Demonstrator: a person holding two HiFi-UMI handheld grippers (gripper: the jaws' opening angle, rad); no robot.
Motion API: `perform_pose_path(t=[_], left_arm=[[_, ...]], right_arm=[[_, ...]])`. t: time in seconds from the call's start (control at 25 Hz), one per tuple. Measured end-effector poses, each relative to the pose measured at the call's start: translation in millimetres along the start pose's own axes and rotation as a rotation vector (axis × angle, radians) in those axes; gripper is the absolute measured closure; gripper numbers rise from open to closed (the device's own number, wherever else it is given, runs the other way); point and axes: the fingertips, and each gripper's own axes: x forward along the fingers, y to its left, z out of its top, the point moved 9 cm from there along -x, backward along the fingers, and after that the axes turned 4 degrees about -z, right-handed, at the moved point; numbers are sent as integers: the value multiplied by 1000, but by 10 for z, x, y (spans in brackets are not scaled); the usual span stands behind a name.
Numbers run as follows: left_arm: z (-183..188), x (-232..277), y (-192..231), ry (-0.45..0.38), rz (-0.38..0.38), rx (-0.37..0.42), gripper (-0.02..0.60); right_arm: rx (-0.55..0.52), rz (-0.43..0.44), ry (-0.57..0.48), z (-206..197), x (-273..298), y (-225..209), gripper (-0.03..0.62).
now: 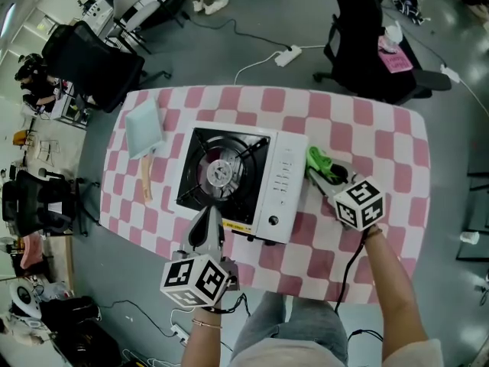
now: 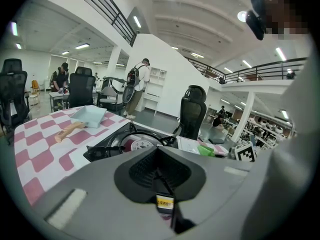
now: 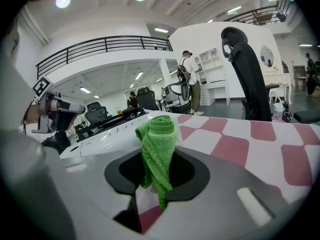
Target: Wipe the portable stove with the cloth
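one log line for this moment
left gripper: shut, empty, near stove front | right gripper: shut on cloth, right of stove

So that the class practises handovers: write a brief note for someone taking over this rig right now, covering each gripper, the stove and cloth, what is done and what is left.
Left gripper: shut, empty, at the stove's near edge.
Right gripper: shut on the cloth, which hangs bunched at the stove's right edge by the controls.
Done: the cloth is gripped and at the stove.
Left: wipe the stove. The pictures do not show whether any part is wiped yet.
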Motion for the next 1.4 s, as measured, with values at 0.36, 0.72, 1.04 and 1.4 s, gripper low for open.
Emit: perform_pose_path(t=[0.36,0.72,1.04,1.4], left_arm=[[-68,-102,18,1,-1,2,581],[-115,-189,30,1,6,-4,581],[-135,-233,15,-1,-12,2,581],[-157,-295,33,2,-23,5,581]], right_arm=[[-10,4,5,-56,-41,92,493],[-14,7,13,-108,-75,187,493],[-10,8,17,-154,-124,288,493],[-8,5,24,-217,-180,403,493]])
